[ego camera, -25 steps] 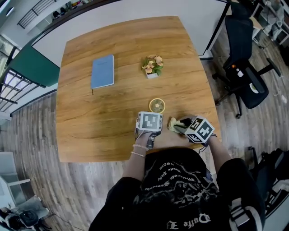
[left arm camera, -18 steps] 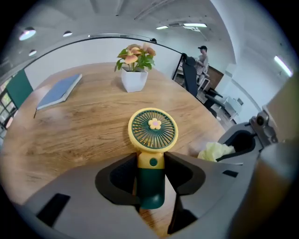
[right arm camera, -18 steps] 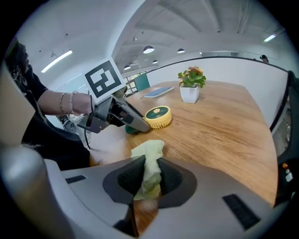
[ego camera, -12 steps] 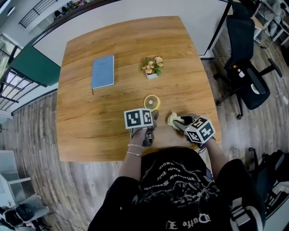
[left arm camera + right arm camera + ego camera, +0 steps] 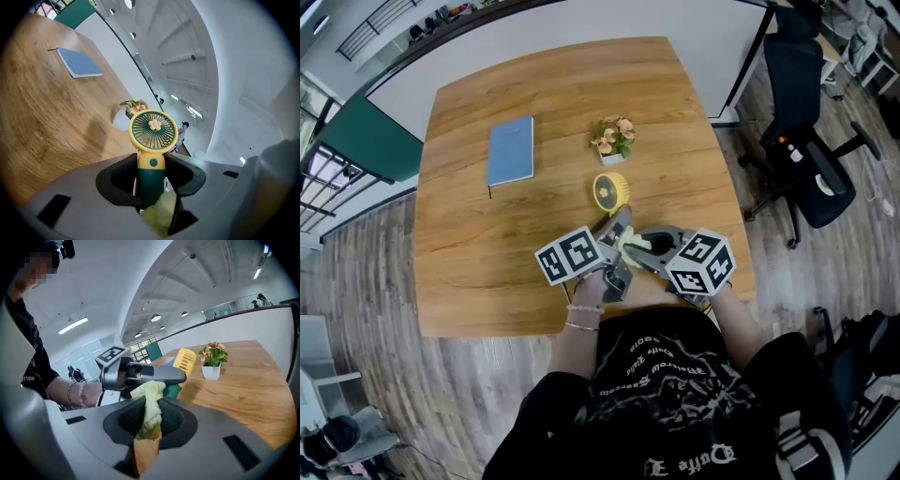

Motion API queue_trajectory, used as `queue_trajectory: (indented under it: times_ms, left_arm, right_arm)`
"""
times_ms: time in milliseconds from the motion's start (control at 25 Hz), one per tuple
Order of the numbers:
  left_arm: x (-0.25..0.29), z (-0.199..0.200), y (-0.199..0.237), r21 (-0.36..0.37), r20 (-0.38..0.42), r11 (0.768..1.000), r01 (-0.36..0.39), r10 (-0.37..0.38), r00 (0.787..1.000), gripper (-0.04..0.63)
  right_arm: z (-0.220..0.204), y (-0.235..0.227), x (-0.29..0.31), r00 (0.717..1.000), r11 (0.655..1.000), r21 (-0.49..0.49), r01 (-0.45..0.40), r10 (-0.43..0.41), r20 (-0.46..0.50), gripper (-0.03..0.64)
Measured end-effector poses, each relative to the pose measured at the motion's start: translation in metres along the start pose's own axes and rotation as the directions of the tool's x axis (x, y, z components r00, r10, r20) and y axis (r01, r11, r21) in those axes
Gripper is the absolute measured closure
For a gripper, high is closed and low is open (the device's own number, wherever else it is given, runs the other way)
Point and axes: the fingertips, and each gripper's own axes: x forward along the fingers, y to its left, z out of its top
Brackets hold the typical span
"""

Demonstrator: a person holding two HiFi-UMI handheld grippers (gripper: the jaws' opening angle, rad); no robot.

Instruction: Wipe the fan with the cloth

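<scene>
My left gripper (image 5: 151, 183) is shut on the dark green handle of a small hand fan (image 5: 153, 131) with a round yellow head and a flower hub. It holds the fan off the table. In the head view the fan (image 5: 610, 191) points away from me above the left gripper (image 5: 619, 228). My right gripper (image 5: 149, 420) is shut on a pale yellow cloth (image 5: 150, 401). The cloth (image 5: 634, 246) bunches right beside the fan's handle and the left gripper's fingers (image 5: 154, 374). A fold of the cloth (image 5: 160, 217) shows under the handle in the left gripper view.
A blue notebook (image 5: 510, 150) lies at the table's far left. A small white pot of flowers (image 5: 616, 139) stands just beyond the fan. The wooden table (image 5: 487, 272) ends close to my body. A black office chair (image 5: 806, 141) stands to the right of the table.
The left gripper closed on the fan, rolled and lifted it off the table. The right gripper rose with the cloth and moved left up against the fan's handle.
</scene>
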Motion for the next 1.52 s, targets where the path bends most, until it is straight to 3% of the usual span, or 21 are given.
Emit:
queue_trajectory:
  times_ms: [160, 360, 520, 720, 960, 1120, 1280, 1360, 1440, 1520]
  left_arm:
    - [-0.010, 0.007, -0.007, 0.009, 0.034, 0.999, 0.040, -0.040, 0.999, 0.396]
    - [-0.024, 0.015, -0.012, -0.047, 0.106, 0.992, 0.121, -0.115, 0.988, 0.396]
    - [-0.030, 0.019, -0.023, -0.128, 0.153, 0.964, 0.231, -0.211, 0.965, 0.396]
    - [-0.031, 0.010, -0.034, -0.063, 0.103, 0.968, 0.244, -0.237, 0.966, 0.397]
    - [-0.031, -0.001, -0.043, 0.020, 0.052, 0.969, 0.248, -0.249, 0.967, 0.396]
    - [-0.032, -0.002, -0.041, 0.010, 0.092, 0.971, 0.237, -0.237, 0.967, 0.396]
    - [-0.032, -0.001, -0.039, 0.040, 0.112, 0.977, 0.209, -0.212, 0.971, 0.397]
    - [-0.033, 0.001, -0.039, 0.047, 0.127, 0.978, 0.203, -0.208, 0.970, 0.397]
    - [-0.035, 0.005, -0.038, 0.073, 0.144, 0.979, 0.188, -0.197, 0.970, 0.397]
    - [-0.034, 0.004, -0.038, 0.113, 0.143, 0.980, 0.163, -0.179, 0.974, 0.397]
  right_arm:
    - [0.000, 0.003, 0.005, 1.000, 1.000, 0.020, -0.006, 0.007, -0.010, 0.548]
    - [-0.005, 0.001, 0.003, 0.998, 1.000, 0.005, 0.023, -0.022, -0.064, 0.548]
    - [-0.015, -0.006, 0.005, 0.990, 0.996, -0.016, 0.090, -0.091, -0.106, 0.548]
    - [-0.021, -0.009, 0.003, 0.987, 0.992, 0.044, 0.117, -0.111, -0.118, 0.548]
    - [-0.023, -0.028, -0.006, 0.983, 0.957, 0.228, 0.177, -0.161, -0.087, 0.549]
    - [-0.006, -0.030, -0.013, 0.994, 0.874, 0.482, 0.068, -0.101, 0.043, 0.549]
    - [-0.001, -0.021, -0.010, 0.995, 0.817, 0.577, 0.007, -0.062, 0.076, 0.549]
    - [0.002, -0.019, -0.010, 0.991, 0.770, 0.637, -0.032, -0.058, 0.120, 0.551]
    - [0.005, -0.022, -0.010, 0.982, 0.684, 0.725, -0.079, -0.070, 0.174, 0.551]
    - [0.002, -0.028, -0.010, 0.976, 0.564, 0.819, -0.104, -0.102, 0.194, 0.551]
